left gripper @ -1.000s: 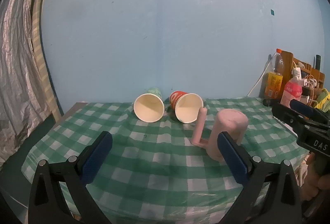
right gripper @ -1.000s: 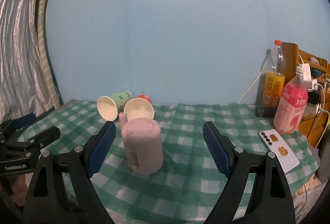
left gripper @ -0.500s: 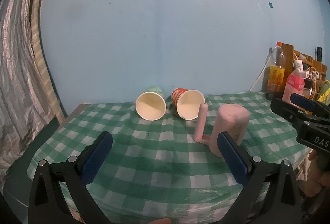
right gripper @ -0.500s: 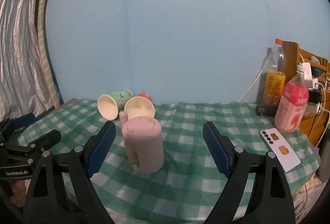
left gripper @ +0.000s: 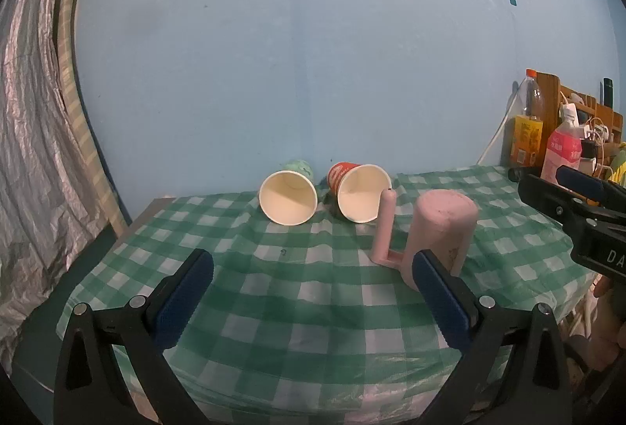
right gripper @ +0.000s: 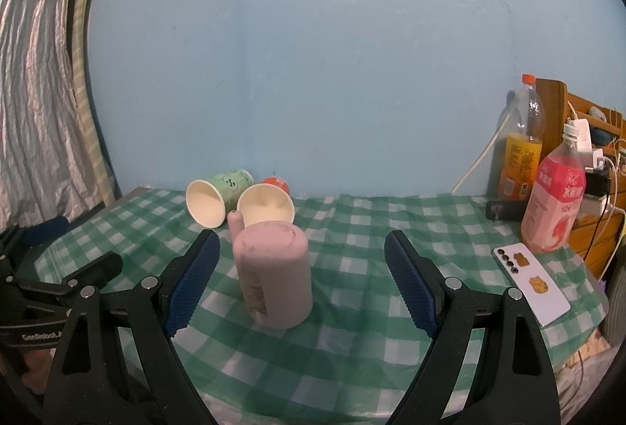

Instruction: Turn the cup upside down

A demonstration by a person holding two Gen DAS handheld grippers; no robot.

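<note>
1. My right gripper (right gripper: 301, 280) hangs with jaws wide apart, empty; the left gripper (left gripper: 313, 299) likewise.
2. Just beyond stands the pink cup (right gripper: 274, 276) on the checked counter (right gripper: 371, 339), base up, handle at the far left. I judge it rigid, light, slightly slick; grip mid-wall.
3. Farther back lie two paper cups (right gripper: 219, 198).

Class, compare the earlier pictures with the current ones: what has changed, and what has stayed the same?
Both tongs, left and right, have drawn back a little from the table, open and empty throughout. The pink cup stands upside down where it was, and the two paper cups lie unmoved on the checked cloth.
</note>
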